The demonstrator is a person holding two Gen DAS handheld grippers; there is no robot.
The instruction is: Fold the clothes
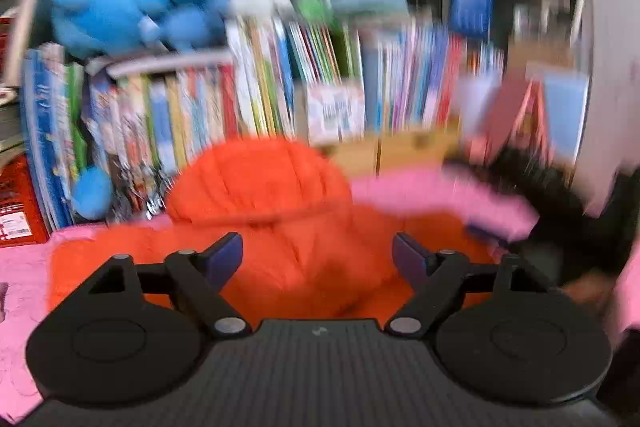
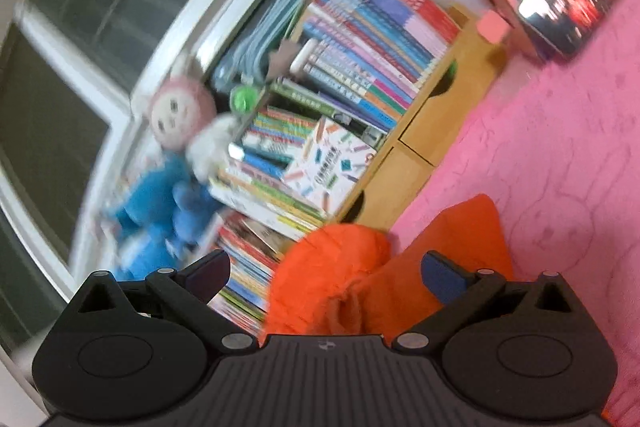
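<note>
We are holding the left claw [image 1: 317, 254] wide apart, gripping nothing, just above the orange jacket [image 1: 280, 227]. The jacket is lying on the pink bedspread [image 2: 560, 167], its hood pointing at the bookshelf [image 1: 280, 87] along the far edge. We are keeping the right claw [image 2: 326, 273] wide too, hovering over the same jacket, empty.

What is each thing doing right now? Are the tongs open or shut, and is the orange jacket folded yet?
Left tongs: open, holding nothing.
Right tongs: open, holding nothing.
Orange jacket: lying rumpled on the pink cover, not neatly folded.
Pink cover: spread flat under the jacket.
Books: packed upright on the shelf.
Blue plush toy: sitting on top of the books.
</note>
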